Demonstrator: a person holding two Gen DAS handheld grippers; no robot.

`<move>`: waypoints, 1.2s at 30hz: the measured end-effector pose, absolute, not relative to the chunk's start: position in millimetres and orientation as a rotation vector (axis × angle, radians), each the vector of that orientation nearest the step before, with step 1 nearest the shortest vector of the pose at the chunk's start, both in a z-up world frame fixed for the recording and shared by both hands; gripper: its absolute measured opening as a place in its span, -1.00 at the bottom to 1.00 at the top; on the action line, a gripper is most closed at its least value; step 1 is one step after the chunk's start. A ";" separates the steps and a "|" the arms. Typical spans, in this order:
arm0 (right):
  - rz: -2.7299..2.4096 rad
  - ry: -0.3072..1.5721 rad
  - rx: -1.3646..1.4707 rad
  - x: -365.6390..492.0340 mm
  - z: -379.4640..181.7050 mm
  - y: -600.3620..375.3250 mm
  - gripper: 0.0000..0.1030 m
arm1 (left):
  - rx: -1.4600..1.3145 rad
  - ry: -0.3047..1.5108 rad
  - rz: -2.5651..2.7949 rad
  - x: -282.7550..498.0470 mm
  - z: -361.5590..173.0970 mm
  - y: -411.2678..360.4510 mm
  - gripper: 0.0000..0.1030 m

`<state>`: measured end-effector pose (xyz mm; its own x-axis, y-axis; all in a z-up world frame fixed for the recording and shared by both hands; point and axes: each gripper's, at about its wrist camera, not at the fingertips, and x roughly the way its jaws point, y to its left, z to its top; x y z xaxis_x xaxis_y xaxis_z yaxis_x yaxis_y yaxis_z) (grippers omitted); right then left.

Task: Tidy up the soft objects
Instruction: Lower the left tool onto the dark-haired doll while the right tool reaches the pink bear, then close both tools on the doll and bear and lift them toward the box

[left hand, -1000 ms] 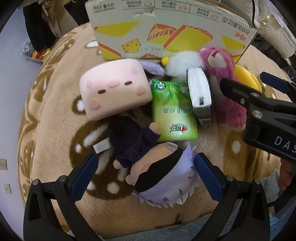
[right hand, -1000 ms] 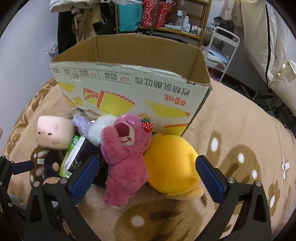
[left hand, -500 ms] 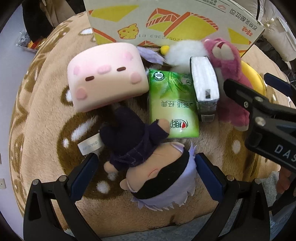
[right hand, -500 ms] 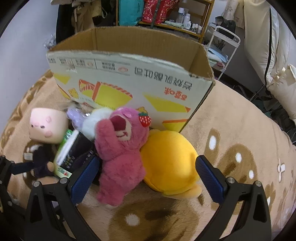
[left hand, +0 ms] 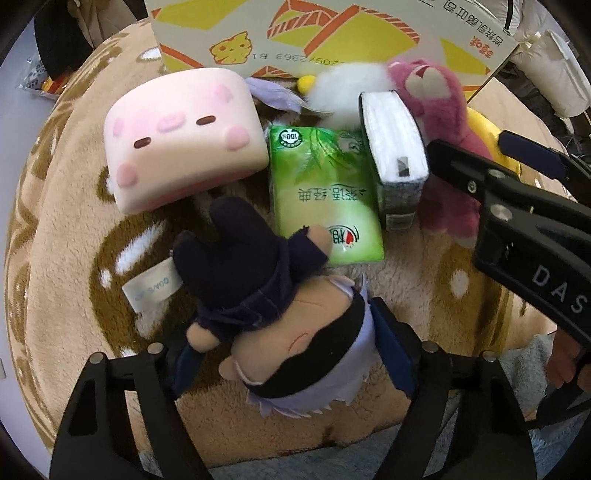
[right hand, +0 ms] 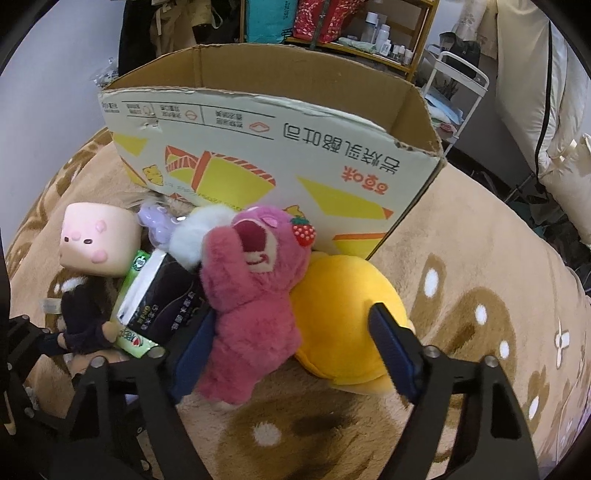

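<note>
A doll in dark clothes with a black blindfold and pale purple hair [left hand: 291, 325] lies on the brown plush blanket. My left gripper [left hand: 288, 362] is open, its fingers on either side of the doll's head. A pink bear [right hand: 251, 295] and a yellow plush [right hand: 343, 314] lie against the cardboard box [right hand: 273, 147]. My right gripper [right hand: 291, 354] is open, its fingers around the bear's lower body and the yellow plush. A pink cube plush [left hand: 181, 129], a green tissue pack [left hand: 321, 195] and a dark tissue pack [left hand: 395, 147] lie between.
The open cardboard box [left hand: 332, 33] stands behind the pile. A white fluffy toy [right hand: 199, 236] and a purple item [right hand: 155, 221] lie at its foot. Shelves [right hand: 351, 40], a white cart [right hand: 458, 92] and pillows [right hand: 535, 74] stand beyond the blanket [right hand: 480, 277].
Both grippers have moved forward and down. The left one's fingers now flank the doll's head. The right one's fingers now reach around the pink bear and yellow plush.
</note>
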<state>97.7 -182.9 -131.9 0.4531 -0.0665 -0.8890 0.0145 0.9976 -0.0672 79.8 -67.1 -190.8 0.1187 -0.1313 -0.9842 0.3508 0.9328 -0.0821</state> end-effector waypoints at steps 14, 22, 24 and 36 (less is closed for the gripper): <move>0.032 1.149 0.072 92.4 -131.6 -184.4 -0.24 | 0.199 1.385 -0.306 66.1 -162.9 -61.4 0.35; 0.009 1.120 0.094 78.6 -114.1 -194.3 -0.26 | 0.170 1.363 -0.249 64.2 -150.7 -48.2 0.34; -0.007 1.105 0.105 72.3 -107.2 -197.9 -0.26 | 0.167 1.349 -0.236 63.7 -148.2 -46.7 0.34; 0.012 0.961 0.194 43.4 -62.3 -211.1 -0.26 | 0.151 1.160 -0.187 34.7 -92.5 -26.0 0.34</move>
<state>43.4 -211.1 -62.3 0.5741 0.0962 -0.8131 0.0754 0.9826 0.1695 34.7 -26.0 -92.5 0.3864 -0.0679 -0.9198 0.2239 0.9744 0.0221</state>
